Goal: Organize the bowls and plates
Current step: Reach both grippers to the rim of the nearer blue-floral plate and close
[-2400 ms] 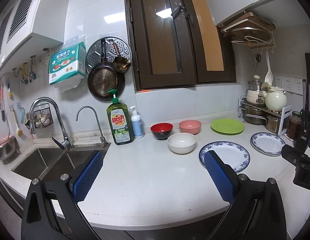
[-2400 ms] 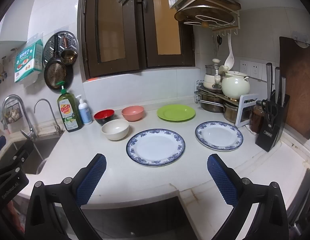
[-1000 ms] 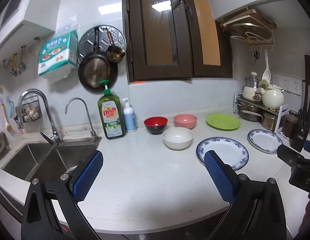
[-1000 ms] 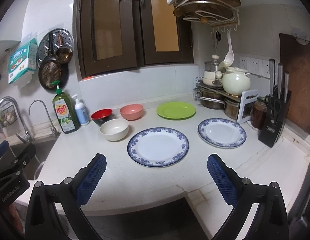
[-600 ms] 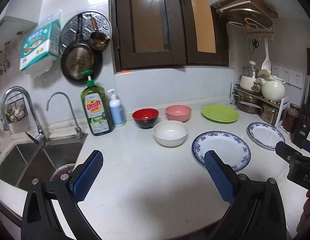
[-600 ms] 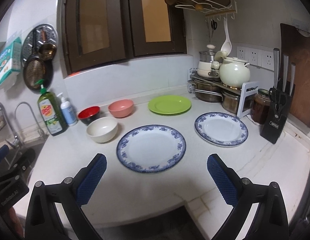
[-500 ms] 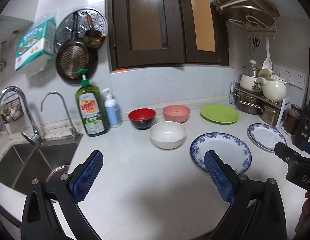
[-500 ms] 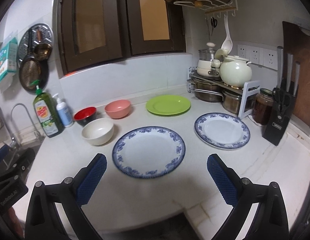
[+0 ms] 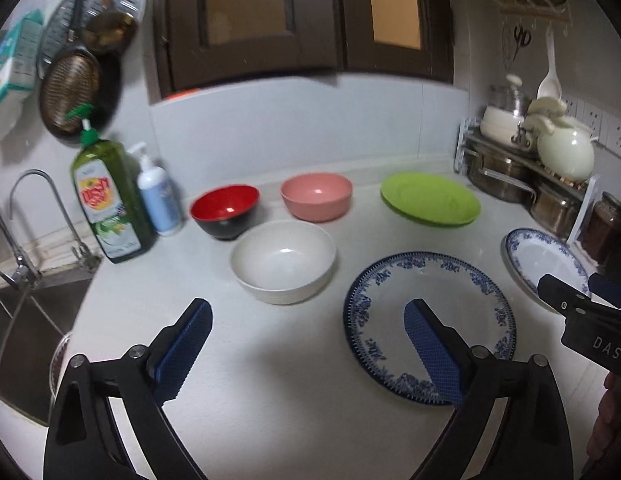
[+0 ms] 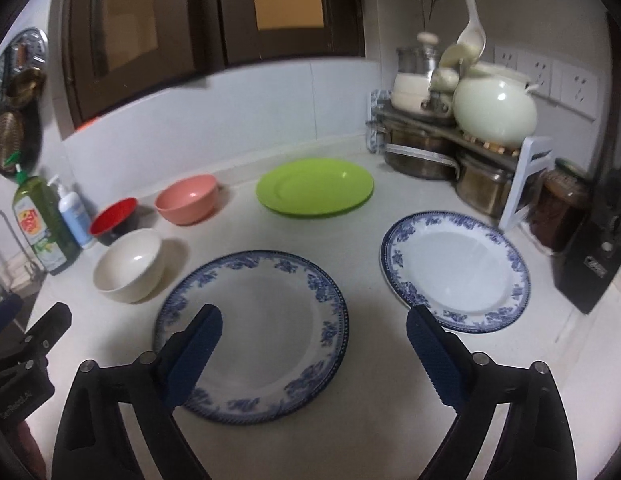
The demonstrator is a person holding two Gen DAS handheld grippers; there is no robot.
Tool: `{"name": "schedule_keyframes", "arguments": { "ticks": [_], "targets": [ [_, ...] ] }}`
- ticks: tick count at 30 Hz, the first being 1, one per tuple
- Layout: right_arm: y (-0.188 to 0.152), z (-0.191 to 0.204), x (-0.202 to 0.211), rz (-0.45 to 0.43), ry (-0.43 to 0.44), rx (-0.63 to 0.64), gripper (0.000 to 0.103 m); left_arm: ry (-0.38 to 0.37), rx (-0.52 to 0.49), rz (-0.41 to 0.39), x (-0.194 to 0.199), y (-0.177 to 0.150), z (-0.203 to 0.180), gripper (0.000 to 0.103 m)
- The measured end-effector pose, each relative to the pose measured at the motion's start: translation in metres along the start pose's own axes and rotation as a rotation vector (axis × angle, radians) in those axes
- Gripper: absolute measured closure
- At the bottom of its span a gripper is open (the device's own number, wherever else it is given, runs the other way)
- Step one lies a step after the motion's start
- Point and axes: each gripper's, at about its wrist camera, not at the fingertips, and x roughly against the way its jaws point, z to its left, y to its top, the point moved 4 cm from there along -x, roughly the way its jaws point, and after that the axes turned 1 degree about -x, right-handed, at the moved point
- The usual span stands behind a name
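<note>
On the white counter stand a white bowl [image 9: 284,261], a red bowl [image 9: 224,211], a pink bowl [image 9: 316,196], a green plate [image 9: 430,199] and two blue-rimmed plates, one large [image 9: 430,312] and one smaller [image 9: 544,262]. My left gripper [image 9: 308,344] hangs open above the counter, just short of the white bowl and the large plate. My right gripper [image 10: 314,346] is open over the large plate [image 10: 270,320], with the smaller plate [image 10: 456,270], green plate [image 10: 314,188], white bowl [image 10: 128,264], pink bowl [image 10: 186,198] and red bowl [image 10: 112,216] beyond. Neither holds anything.
A green dish-soap bottle [image 9: 104,196] and a white pump bottle [image 9: 156,196] stand left by the sink [image 9: 18,332]. A rack with pots and a cream teapot [image 9: 564,152] fills the right corner. A jar [image 10: 558,208] and knife block [image 10: 590,256] stand at far right.
Both grippers have moved forward and tilted down toward the counter; the bowls and plates now look larger and closer. Nothing on the counter has moved.
</note>
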Motion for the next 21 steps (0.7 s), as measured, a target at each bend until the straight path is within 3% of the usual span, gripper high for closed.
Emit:
{"name": "schedule_keyframes", "arguments": {
  "ticks": [13,21],
  "targets": [
    [-0.01,-0.021,-0.08,0.161,-0.01,-0.016,0.026,-0.038,-0.041,0.196,-0.084,-0.016,-0.03,0.021],
    [-0.019,-0.024,-0.106,0.216,-0.01,-0.021,0.035,-0.069,-0.041,0.248,-0.114,-0.024,-0.036,0.029]
  ]
}}
